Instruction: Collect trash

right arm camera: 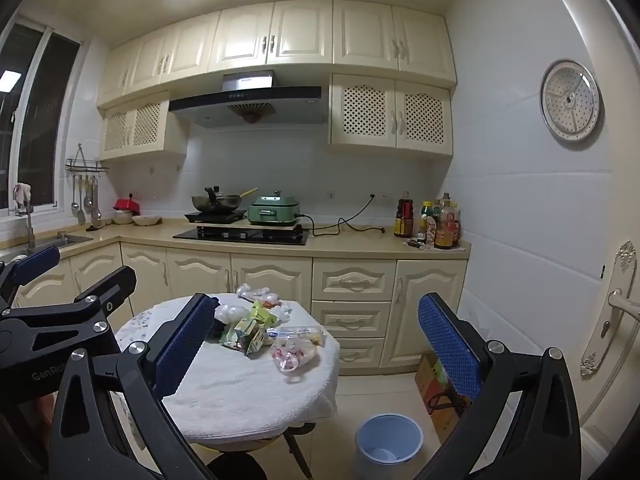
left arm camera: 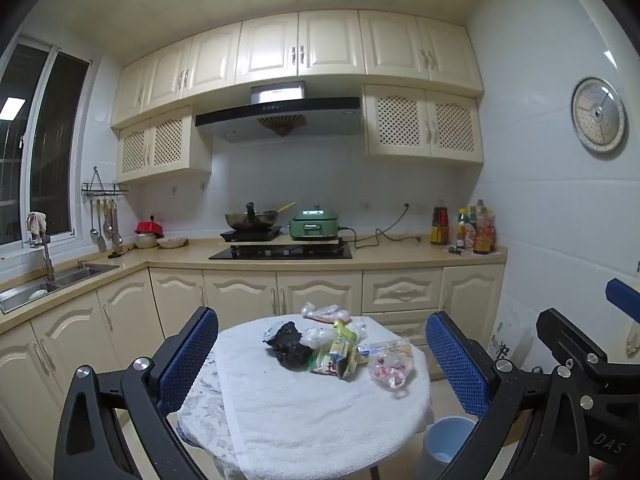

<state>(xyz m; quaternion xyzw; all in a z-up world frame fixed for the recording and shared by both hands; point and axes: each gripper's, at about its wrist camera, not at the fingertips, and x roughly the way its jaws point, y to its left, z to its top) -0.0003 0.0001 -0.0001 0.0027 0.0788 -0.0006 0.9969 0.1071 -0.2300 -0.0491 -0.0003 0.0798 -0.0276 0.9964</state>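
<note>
Black bag (right arm camera: pixel 218 326) mostly hidden behind hand-held gripper's blue finger (right arm camera: pixel 182 346)

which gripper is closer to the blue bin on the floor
Right. The right gripper hangs almost over the blue bin; the left gripper sits across the table, bin low at its right.

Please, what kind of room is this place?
It is most likely a home kitchen. A range hood hangs over a stove with a wok, a sink sits under the window, and cream cabinets line the walls.
</note>
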